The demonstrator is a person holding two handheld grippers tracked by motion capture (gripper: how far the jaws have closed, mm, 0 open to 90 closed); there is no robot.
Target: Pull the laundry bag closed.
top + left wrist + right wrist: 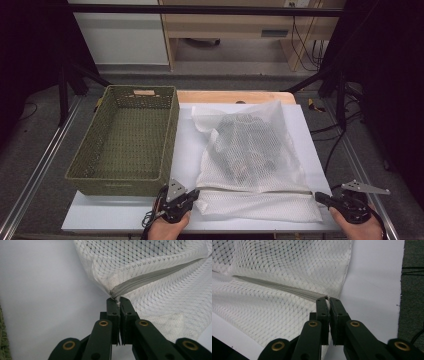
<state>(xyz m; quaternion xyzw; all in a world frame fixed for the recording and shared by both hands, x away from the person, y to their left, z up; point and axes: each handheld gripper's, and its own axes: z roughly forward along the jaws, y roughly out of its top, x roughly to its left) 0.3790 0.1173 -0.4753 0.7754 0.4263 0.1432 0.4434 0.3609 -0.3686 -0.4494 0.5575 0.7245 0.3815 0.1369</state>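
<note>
From the high view, the mesh laundry bag [250,160] lies flat on the white sheet covering the desk [125,215], just right of the green basket [125,140], with dark clothing showing through its upper half. The left tongs [194,196] and right tongs [320,197] sit at the two ends of the zipper line along the near part of the bag. My worry here is that any pull apart would drag the whole bag sideways rather than open it, since nothing else pins it down.

In the left gripper view, the left tongs [117,299] are pressed together on the zipper's end [113,293], holding only a sliver of tape. Such a thin bite could slip out under tension. The zipper [150,276] looks fully closed, grey against soft white netting.

In the right gripper view, the right tongs [326,299] are clamped on the other zipper end [325,297], near the bag's seamed edge. If that is the pull tab, it may twist free; I cannot tell for sure.
</note>
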